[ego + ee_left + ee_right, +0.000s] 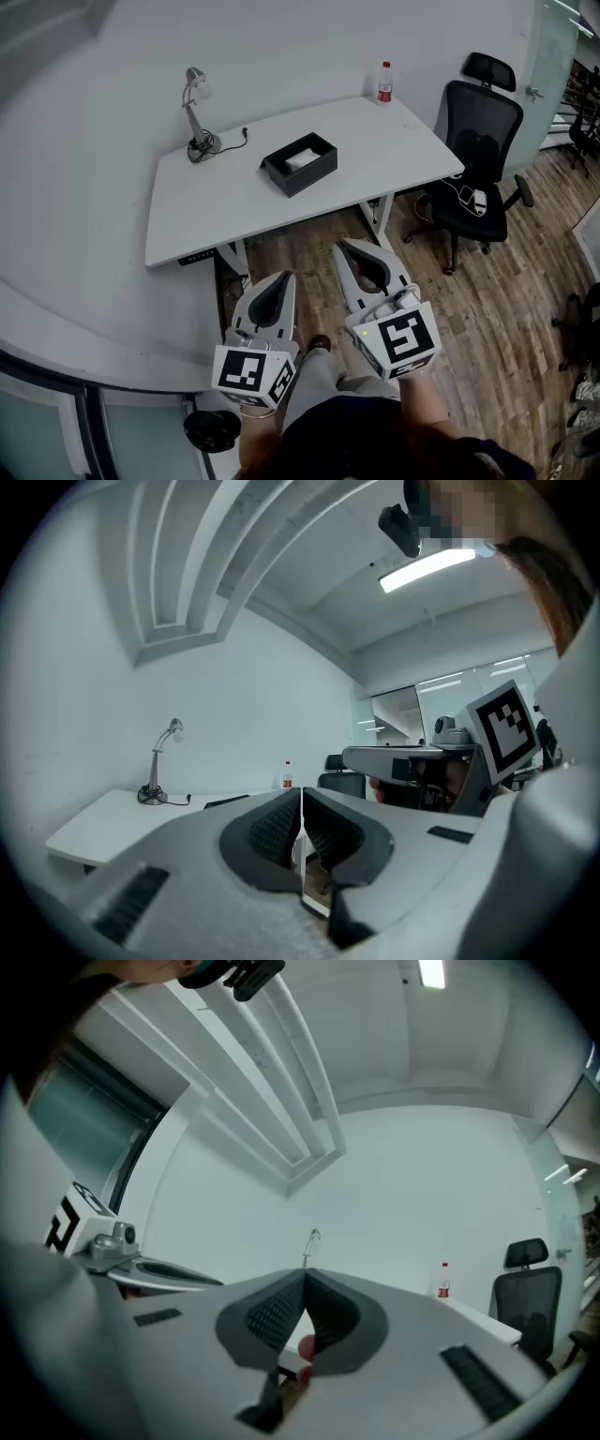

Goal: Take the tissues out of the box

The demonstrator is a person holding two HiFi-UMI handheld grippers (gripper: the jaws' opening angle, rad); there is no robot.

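Where the smooth desk (384,145) stands, a rectangular black box (312,176) (tissues (302,157) inside).

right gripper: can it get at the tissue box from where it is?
Probably not yet. The right gripper is shut and held short of the white table, over the floor; the black tissue box sits mid-table. Nothing stands between them, so stepping closer should do.

Tissues (302,157): a white patch in the box (300,164) on the bench (216,202), too small to tell sheets apart.
Box in left gripper view: only a dark sliver showed, the rest behind the left claw (301,796).
Bottle (384,82): label print too small to read.
Lamp (310,1244) in right gripper view: base hidden behind the right claw (305,1275).
Forearms (424,405): cut off by the head view's near edge.
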